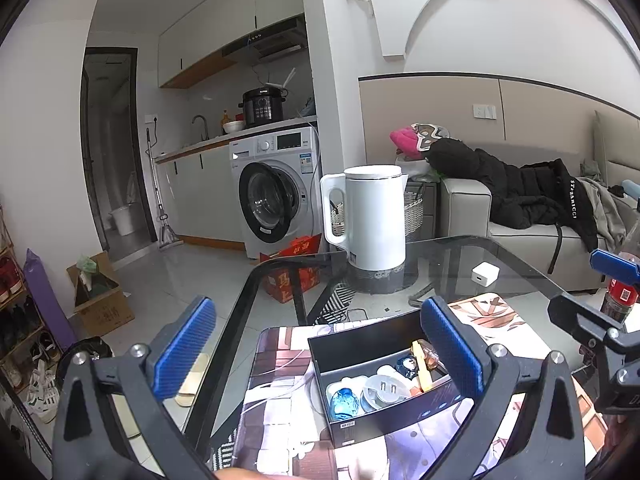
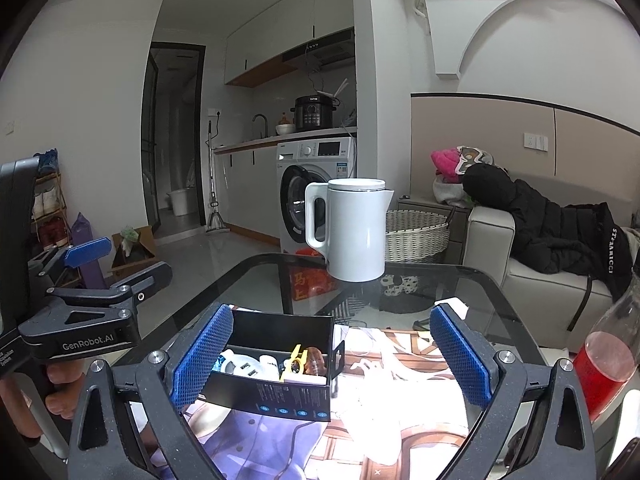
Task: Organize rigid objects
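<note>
A black open box [image 1: 360,420] sits on a printed mat [image 1: 280,408] on the glass table. It holds small rigid items: a blue glass piece [image 1: 345,403], a white plug adapter [image 1: 382,391] and a yellow clip [image 1: 421,364]. My left gripper [image 1: 320,354] is open and empty, hovering just in front of the box. In the right wrist view the box [image 2: 276,394] lies lower left, with the yellow clip [image 2: 295,358] inside. My right gripper [image 2: 332,356] is open and empty above the mat [image 2: 384,412]. A white charger cube [image 1: 485,272] lies apart on the glass.
A white kettle [image 1: 372,216] stands at the table's far side. A bottle of red liquid [image 2: 608,364] stands at the right edge. Beyond are a washing machine [image 1: 276,188], a sofa with a black coat [image 1: 532,196], a woven basket [image 2: 416,236] and a cardboard box [image 1: 100,296] on the floor.
</note>
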